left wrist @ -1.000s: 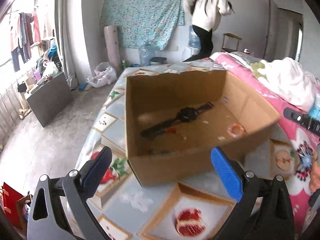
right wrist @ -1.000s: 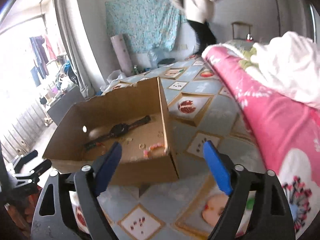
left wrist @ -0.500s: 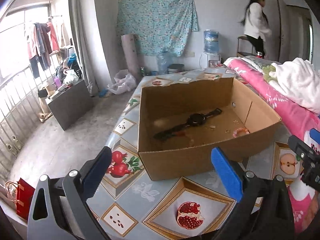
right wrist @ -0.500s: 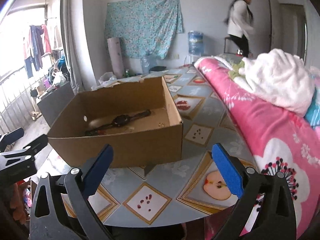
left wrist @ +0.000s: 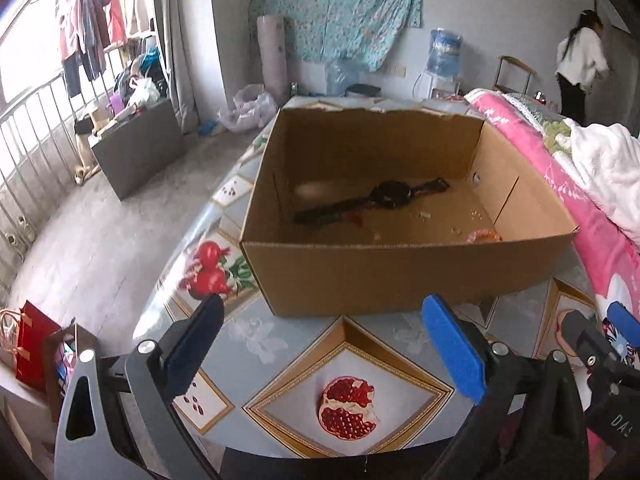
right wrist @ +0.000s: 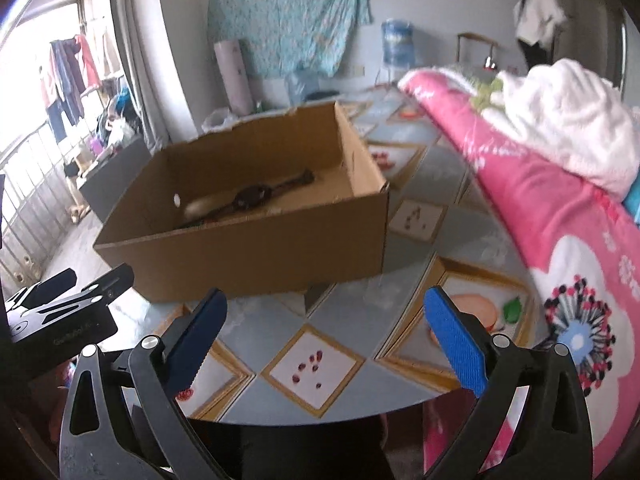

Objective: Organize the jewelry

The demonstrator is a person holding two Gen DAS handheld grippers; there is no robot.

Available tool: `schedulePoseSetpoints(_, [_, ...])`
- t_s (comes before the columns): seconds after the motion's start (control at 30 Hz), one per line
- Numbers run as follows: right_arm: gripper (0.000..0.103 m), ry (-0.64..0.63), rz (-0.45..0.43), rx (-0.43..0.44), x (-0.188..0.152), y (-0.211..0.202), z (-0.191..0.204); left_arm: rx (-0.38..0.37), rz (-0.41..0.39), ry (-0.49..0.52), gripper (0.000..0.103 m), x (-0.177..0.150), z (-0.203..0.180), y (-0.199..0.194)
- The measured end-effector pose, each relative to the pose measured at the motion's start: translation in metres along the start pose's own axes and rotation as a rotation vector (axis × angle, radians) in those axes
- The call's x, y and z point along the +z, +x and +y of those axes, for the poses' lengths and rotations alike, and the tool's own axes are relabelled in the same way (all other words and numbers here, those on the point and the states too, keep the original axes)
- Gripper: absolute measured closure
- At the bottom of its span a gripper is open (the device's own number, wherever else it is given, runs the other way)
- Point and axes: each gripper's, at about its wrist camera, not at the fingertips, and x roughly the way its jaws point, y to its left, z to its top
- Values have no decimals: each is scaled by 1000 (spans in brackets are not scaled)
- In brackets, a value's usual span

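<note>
Both grippers hang spread and empty above the near edge of the bench (left wrist: 400, 332): the left gripper (left wrist: 320, 344) faces the cardboard box (left wrist: 400, 276) squarely, the right gripper (right wrist: 326, 334) sits off toward its right corner. Inside the box a black wristwatch (left wrist: 390, 194) lies flat across the floor, with an orange beaded bracelet (left wrist: 484, 235) tucked against the near wall at the right and small pale bits scattered between them.

As I judge it, the near wall is the main hazard: a low reach could catch its rim and shove the light box across the slick patterned cloth. The bracelet sits so close under that wall that a steep descent is needed, and the tiny pieces may slip from wide pads.

A pink quilt (right wrist: 560, 216) crowds the right side, limiting the right gripper's room. A person (left wrist: 580, 68) stands far off by the wall, well apart.
</note>
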Motion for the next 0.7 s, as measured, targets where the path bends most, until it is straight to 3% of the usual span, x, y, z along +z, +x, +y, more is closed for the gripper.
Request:
schedulePoseSetpoints(0.2, [8,-18,42,4,-1,7,7,11,18,-24,6,1,3,4])
schedulePoseSetpoints(0.7, [8,0,61,13,5,15,5,22,27,35,6,3,-6,11])
